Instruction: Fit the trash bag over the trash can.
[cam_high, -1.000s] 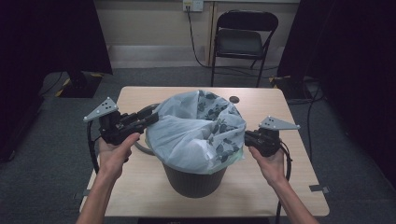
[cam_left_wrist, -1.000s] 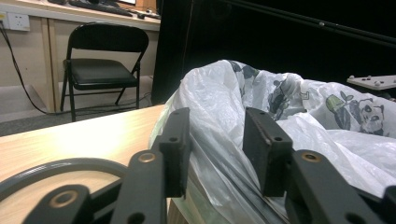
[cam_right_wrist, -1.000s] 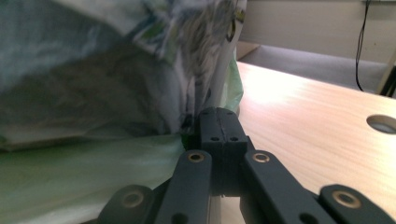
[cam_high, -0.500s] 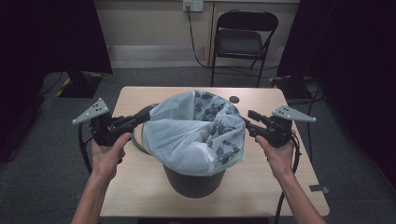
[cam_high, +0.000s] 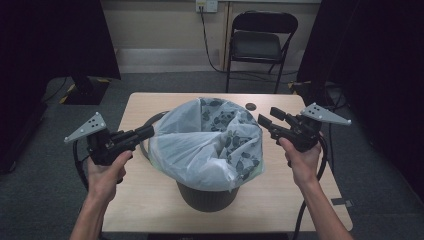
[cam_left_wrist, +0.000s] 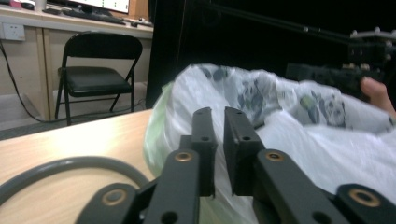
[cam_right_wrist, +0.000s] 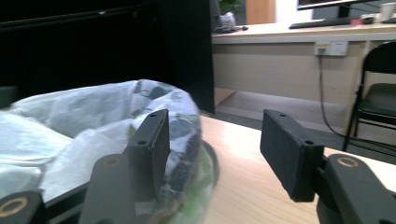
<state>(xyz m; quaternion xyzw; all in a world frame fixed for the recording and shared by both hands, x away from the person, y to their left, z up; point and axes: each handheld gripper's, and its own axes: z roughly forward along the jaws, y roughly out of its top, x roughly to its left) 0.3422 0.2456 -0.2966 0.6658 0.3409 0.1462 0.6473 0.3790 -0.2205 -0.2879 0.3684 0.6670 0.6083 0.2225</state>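
Wooden table (cam_high: 150, 200) was the biggest thing in play, one of it, with one dark bin (cam_high: 206, 195) standing near its middle. One white panda-print bag (cam_high: 200, 150) was draped over the bin mouth and hung down most of the way round, bunched and lopsided on the side nearest the person. One grey ring (cam_left_wrist: 70, 168) lay on the tabletop at the bin's left. One folding chair (cam_high: 260, 45) stood beyond the table.

Two grippers, one per hand. Left gripper (cam_high: 147, 132) was at the bag's left edge; jaws stood almost together with a thin gap, had just been inching apart, and I couldn't tell whether any film was caught between them. Right gripper (cam_high: 267, 118) hung just off the bag's right edge, jaws spread wide and just been opening, with nothing between the pads.

My read on progress: bag was in and folded over the rim, so lining was mostly done. Left to do: even out the overhang, pull down the bunched front, and probably seat the ring over the bag as a retainer, though that last bit is a guess.
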